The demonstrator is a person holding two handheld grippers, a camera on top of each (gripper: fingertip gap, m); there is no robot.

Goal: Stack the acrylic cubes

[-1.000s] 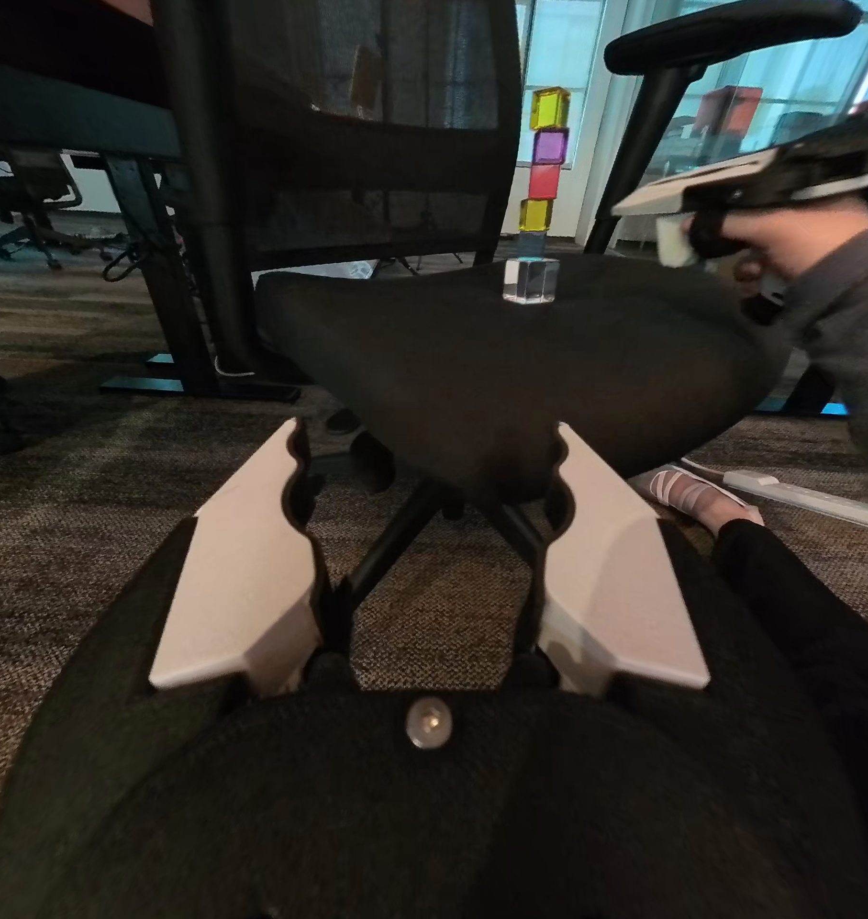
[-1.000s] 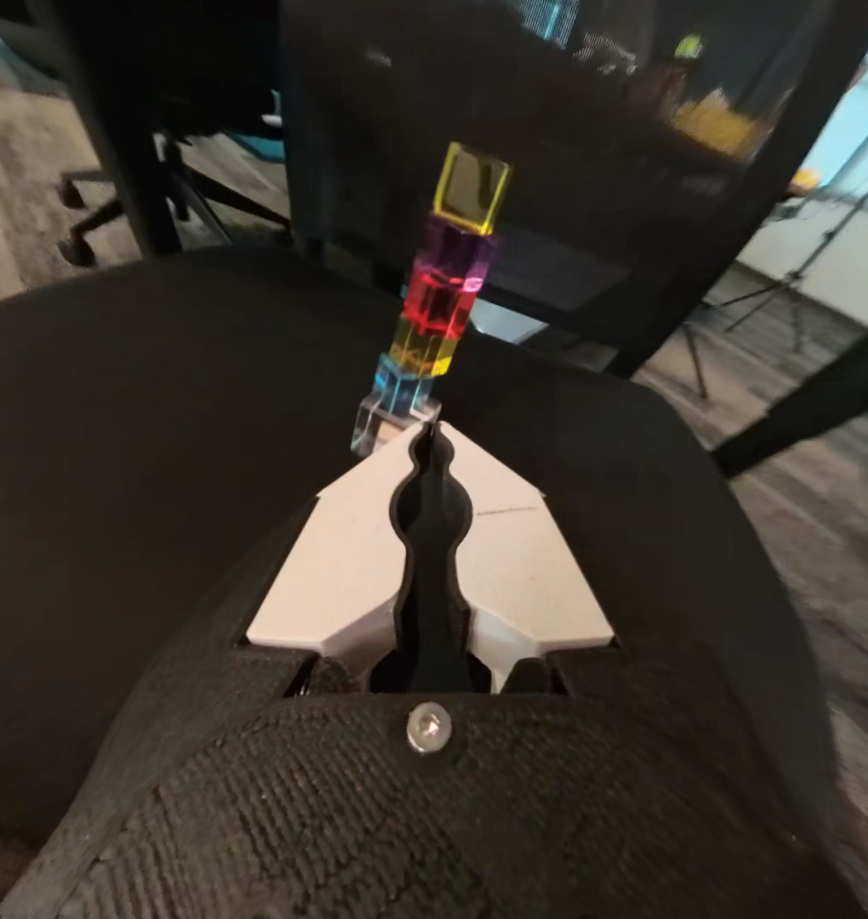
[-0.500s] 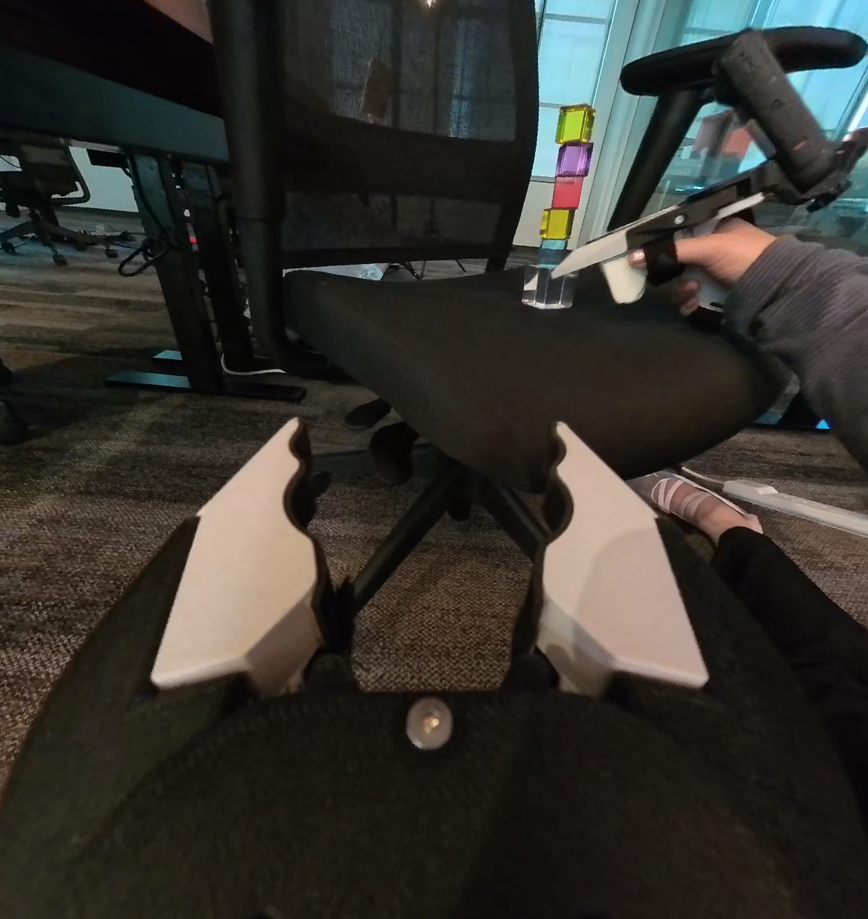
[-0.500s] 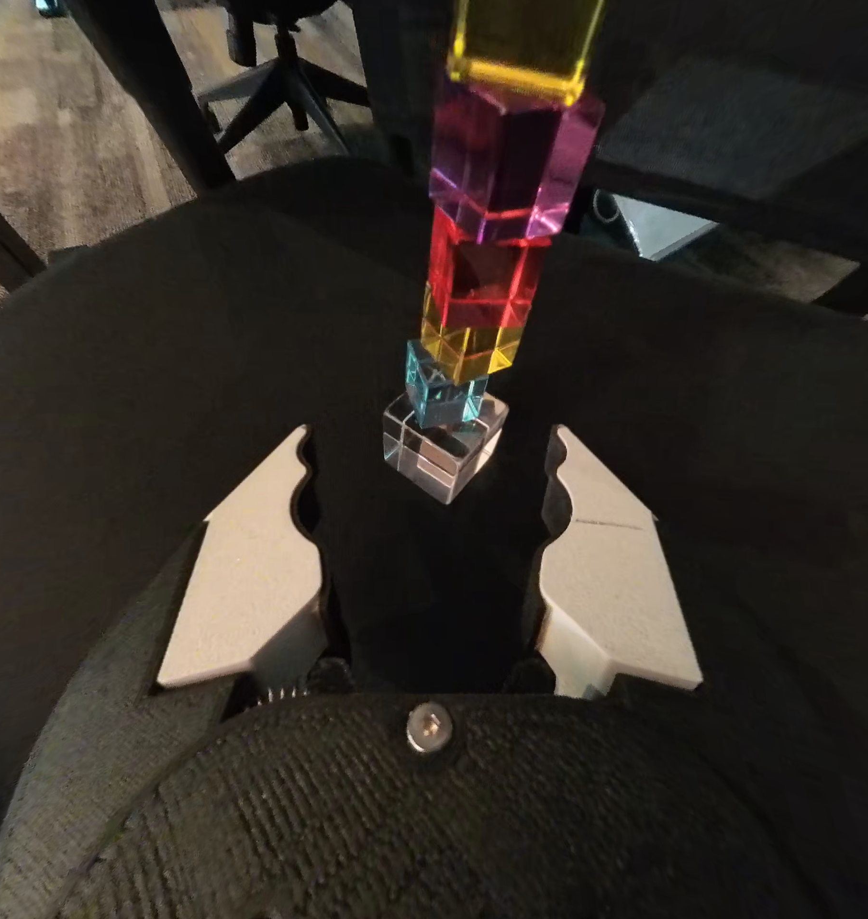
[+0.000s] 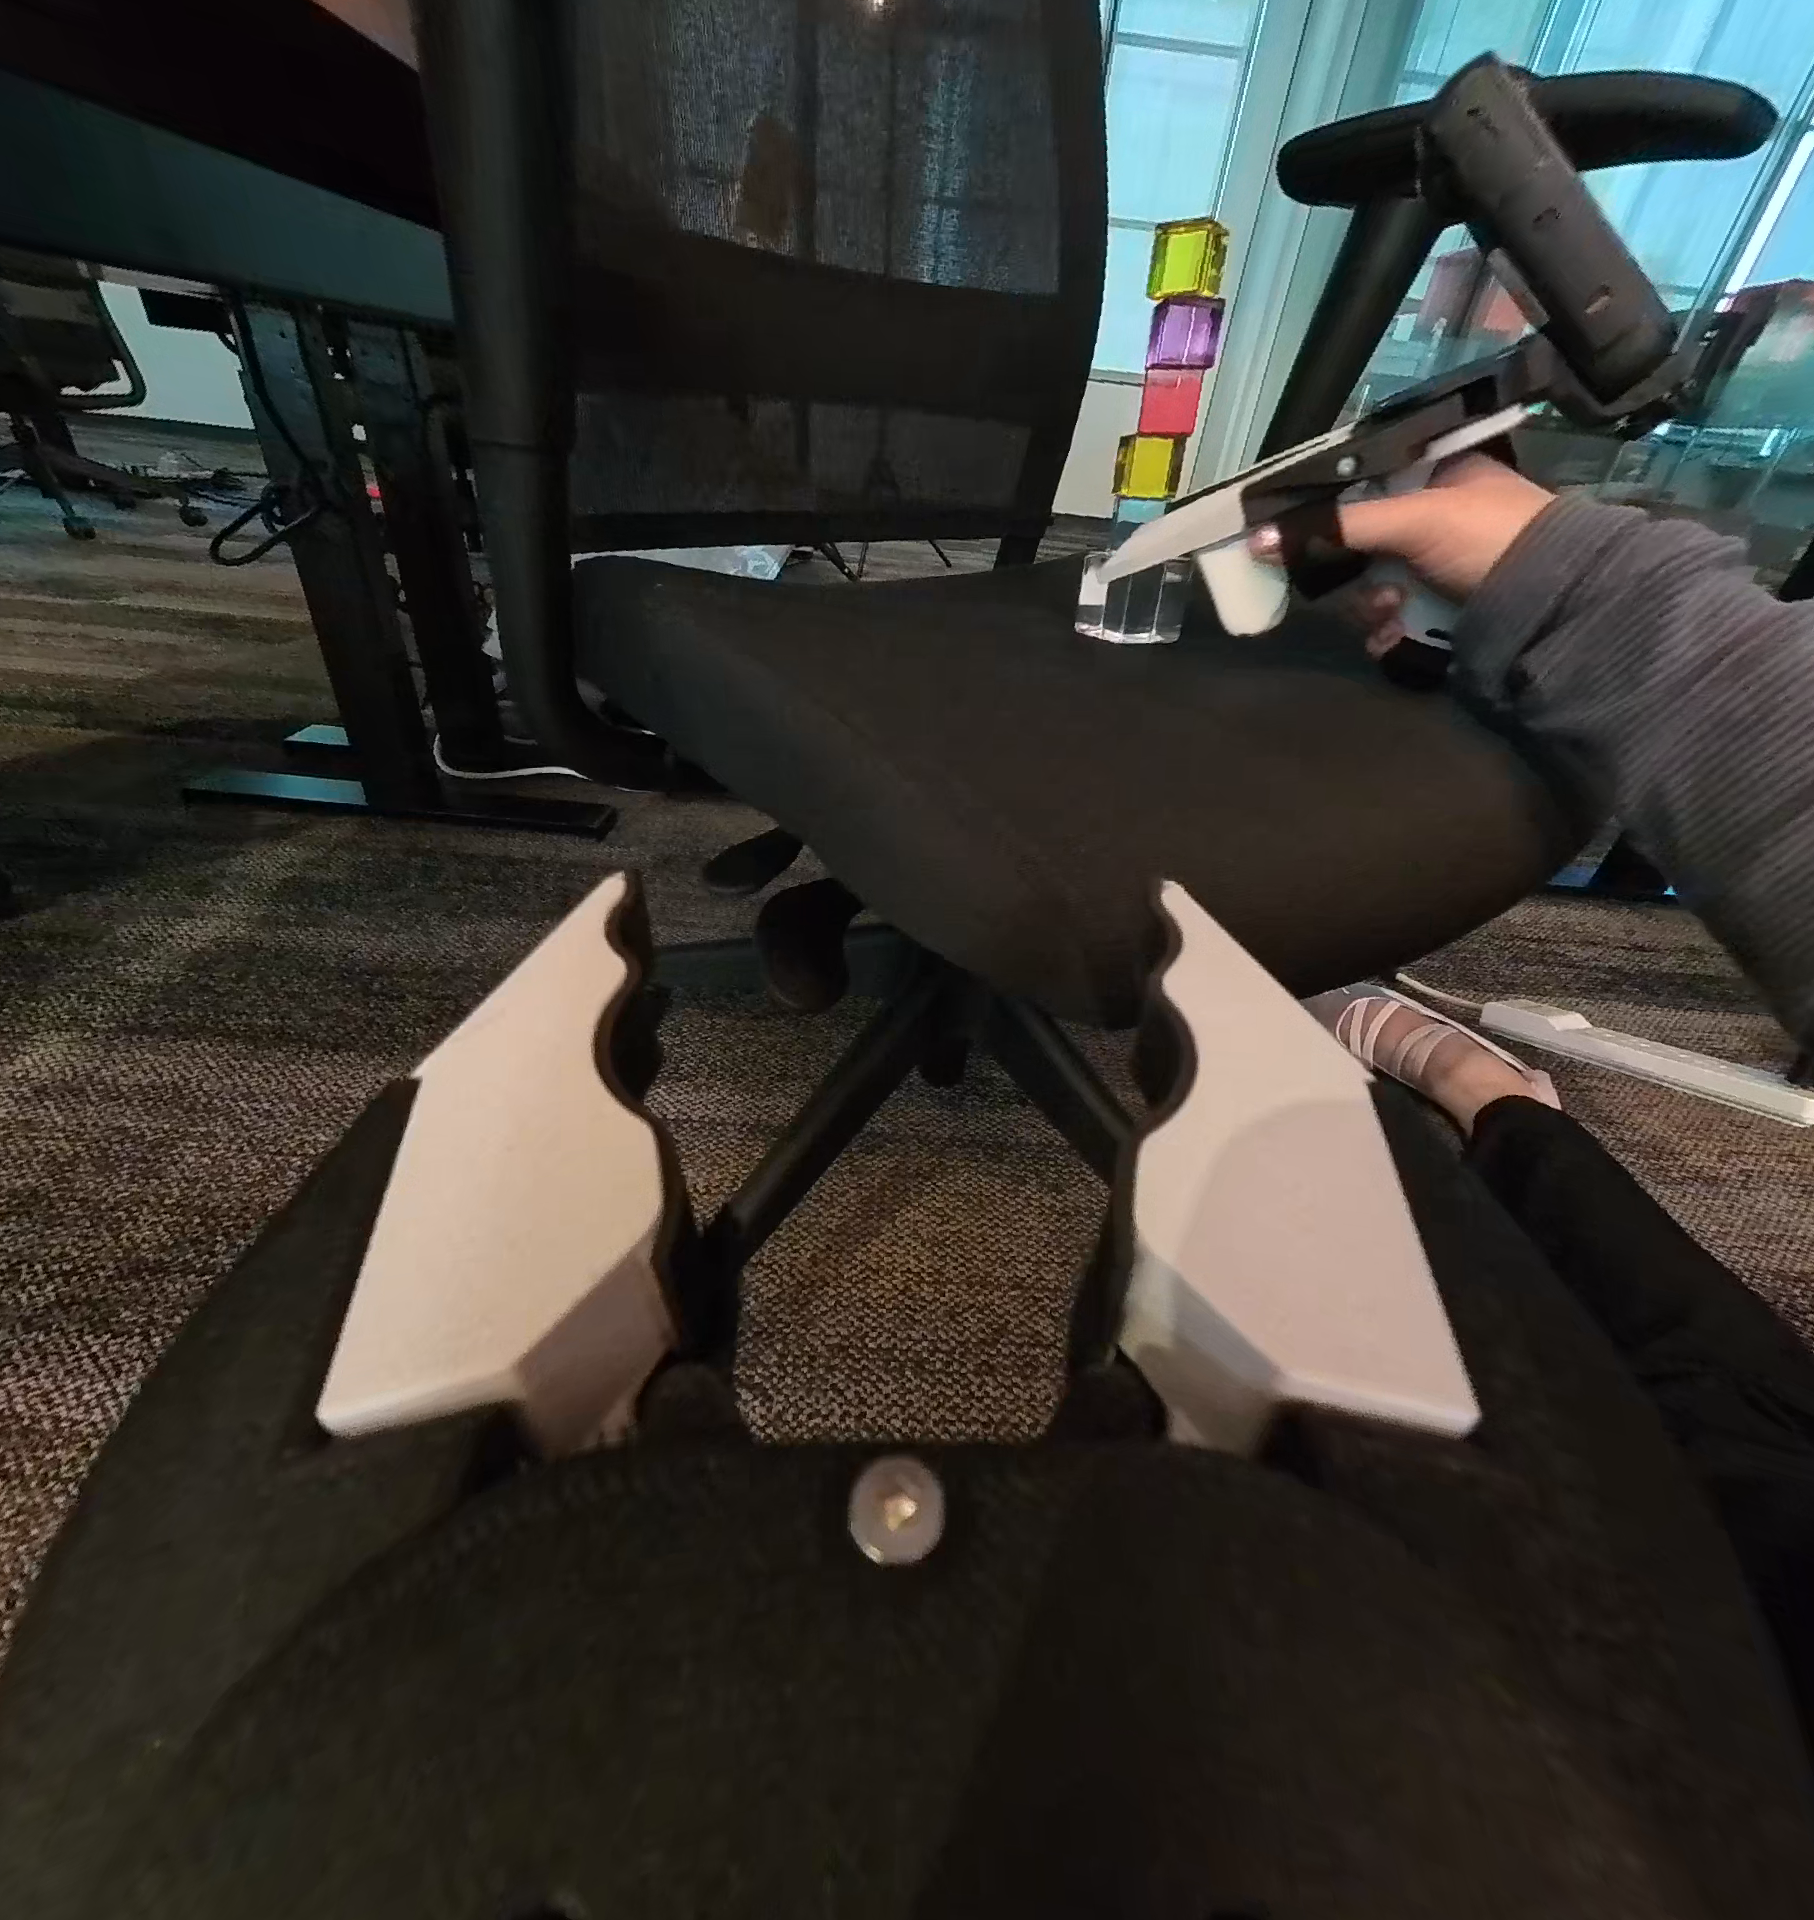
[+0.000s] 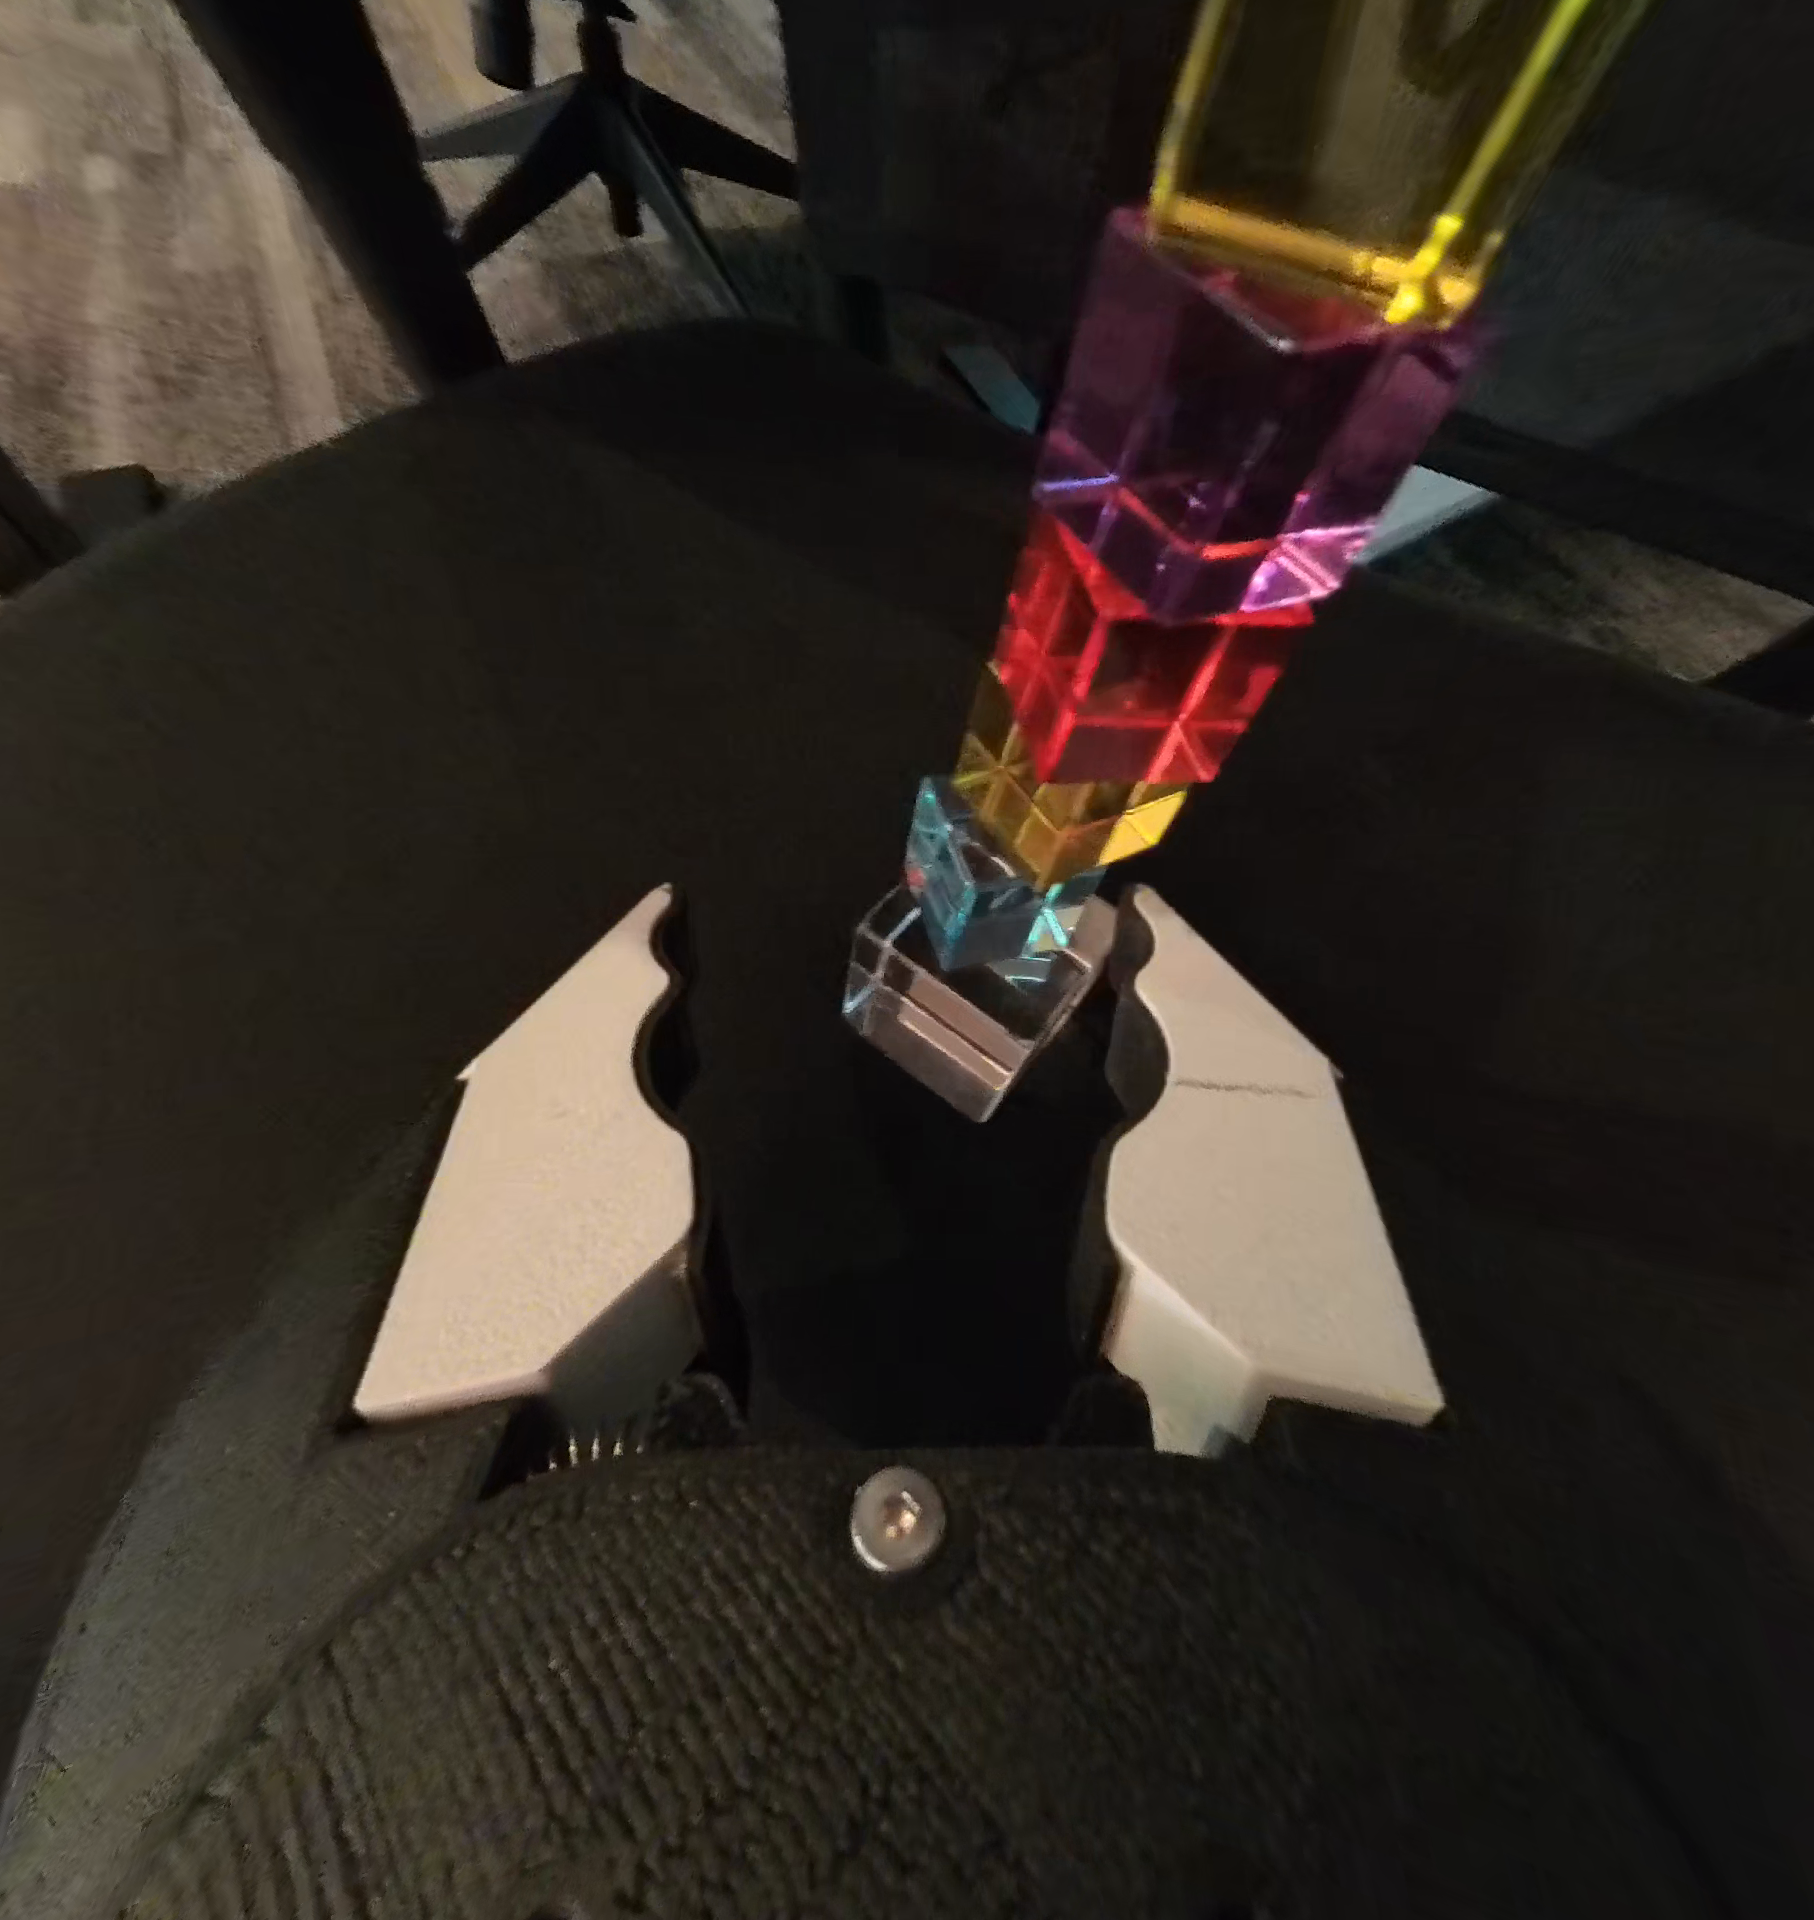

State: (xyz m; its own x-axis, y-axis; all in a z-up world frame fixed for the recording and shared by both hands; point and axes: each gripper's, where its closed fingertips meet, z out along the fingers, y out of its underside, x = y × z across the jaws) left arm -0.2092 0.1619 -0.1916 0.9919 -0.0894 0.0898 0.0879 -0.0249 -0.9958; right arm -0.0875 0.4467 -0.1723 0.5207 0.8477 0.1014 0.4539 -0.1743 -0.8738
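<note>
A tower of several see-through cubes stands on a black office chair seat [image 6: 363, 831]. From the bottom it runs clear cube [image 6: 960, 1008], light blue [image 6: 970, 894], yellow [image 6: 1079, 821], red [image 6: 1142, 686], purple [image 6: 1246, 457], yellow-green [image 6: 1329, 135]. My right gripper [image 6: 903, 914] is open, its jaws on either side of the clear bottom cube. The right fingertip [image 6: 1142, 925] is next to that cube's corner; a gap shows on the left side. The left wrist view shows the tower [image 5: 1173, 405] and the right gripper [image 5: 1142, 556] at its base. My left gripper [image 5: 898, 904] is open and empty, low over the carpet in front of the seat [image 5: 1090, 748].
The chair's mesh back [image 5: 830, 260] and armrest [image 5: 1526, 125] rise behind the tower. A desk leg [image 5: 342, 582] stands at the left. A white power strip [image 5: 1661, 1060] and a person's foot [image 5: 1422, 1049] lie on the carpet at the right. A sleeved arm [image 5: 1661, 707] holds the right gripper.
My right gripper went from shut to open and moved forward around the clear bottom cube, its jaws now a little narrower. My left gripper drifted slightly and stayed open.
</note>
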